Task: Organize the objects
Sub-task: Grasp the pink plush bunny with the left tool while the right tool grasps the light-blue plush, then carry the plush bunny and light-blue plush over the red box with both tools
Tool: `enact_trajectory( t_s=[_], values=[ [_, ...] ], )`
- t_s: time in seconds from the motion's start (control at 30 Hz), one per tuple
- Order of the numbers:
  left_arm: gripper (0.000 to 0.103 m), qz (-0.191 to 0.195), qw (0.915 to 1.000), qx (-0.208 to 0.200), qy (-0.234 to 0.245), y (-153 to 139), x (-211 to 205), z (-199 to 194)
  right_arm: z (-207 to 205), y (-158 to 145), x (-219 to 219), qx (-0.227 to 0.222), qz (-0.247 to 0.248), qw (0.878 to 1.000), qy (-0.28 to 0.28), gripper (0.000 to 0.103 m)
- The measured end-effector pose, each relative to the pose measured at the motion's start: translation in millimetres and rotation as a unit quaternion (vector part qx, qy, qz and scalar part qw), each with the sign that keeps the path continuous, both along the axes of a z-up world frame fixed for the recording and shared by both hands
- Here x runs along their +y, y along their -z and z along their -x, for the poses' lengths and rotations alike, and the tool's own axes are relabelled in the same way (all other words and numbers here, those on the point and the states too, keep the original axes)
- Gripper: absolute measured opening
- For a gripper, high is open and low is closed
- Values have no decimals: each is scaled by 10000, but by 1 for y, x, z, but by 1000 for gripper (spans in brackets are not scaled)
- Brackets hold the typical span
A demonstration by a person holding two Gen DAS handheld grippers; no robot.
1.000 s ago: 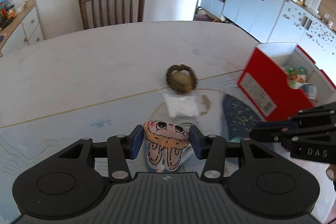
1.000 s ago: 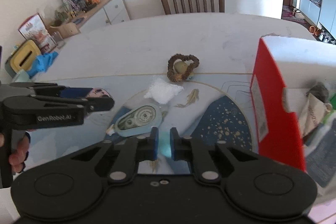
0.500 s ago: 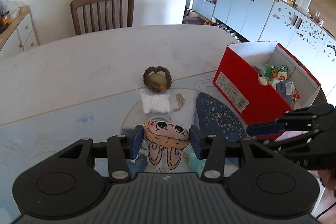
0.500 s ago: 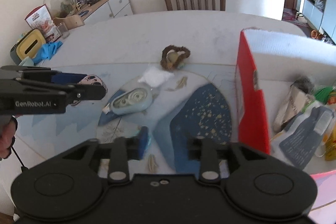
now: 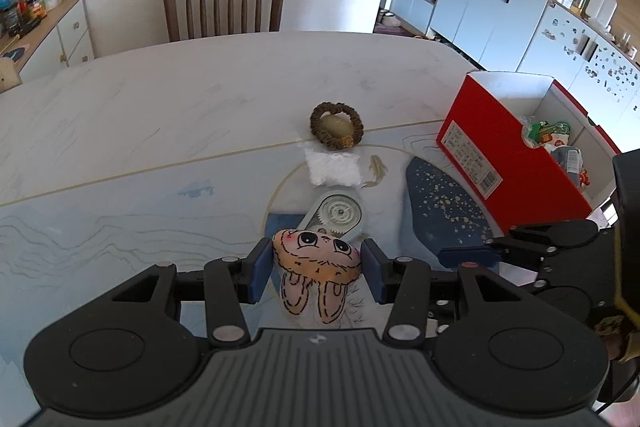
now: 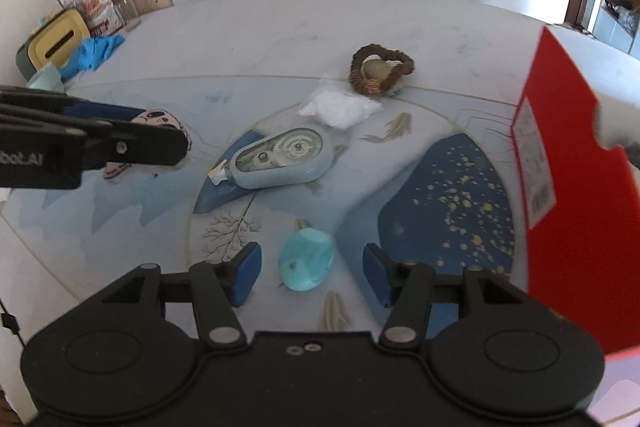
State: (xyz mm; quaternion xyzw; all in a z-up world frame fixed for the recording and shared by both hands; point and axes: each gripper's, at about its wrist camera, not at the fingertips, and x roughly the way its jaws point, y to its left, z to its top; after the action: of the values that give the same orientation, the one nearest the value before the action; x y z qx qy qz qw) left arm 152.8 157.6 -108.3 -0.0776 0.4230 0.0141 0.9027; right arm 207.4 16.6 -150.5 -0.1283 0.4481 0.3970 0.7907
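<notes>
Objects lay scattered on the patterned table mat, beside the red box already part filled at the right. Left gripper was clamped on the rabbit-face toy, held above the mat. Right gripper stood with jaws apart astride the turquoise piece; closing squarely on its middle looked wisest before lifting it boxward.

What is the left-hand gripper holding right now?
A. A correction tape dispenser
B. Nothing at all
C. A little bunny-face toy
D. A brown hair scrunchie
C: the left gripper has its blue pads pressed on both sides of the bunny-face toy, lifted above the table.
</notes>
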Motion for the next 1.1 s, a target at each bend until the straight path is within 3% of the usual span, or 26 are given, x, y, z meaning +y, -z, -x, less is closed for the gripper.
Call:
enact_trajectory(
  t_s=[0.2,0.43,0.67,1.1],
  values=[
    [47,29,10000,11,-46,1,6,3,10,5,16,-313,231,9990,-199,51],
    [47,61,10000,13,-45,2,6,3,14,11,19,-383,438,9982,-162,32],
    [47,69,10000,23,11,-1,-3,1,10,8,6,-257,266,9993,28,31],
    [47,180,9983,-365,410,-47,-52,-11,1,-70,-55,-249,-182,9991,279,31]
  ],
)
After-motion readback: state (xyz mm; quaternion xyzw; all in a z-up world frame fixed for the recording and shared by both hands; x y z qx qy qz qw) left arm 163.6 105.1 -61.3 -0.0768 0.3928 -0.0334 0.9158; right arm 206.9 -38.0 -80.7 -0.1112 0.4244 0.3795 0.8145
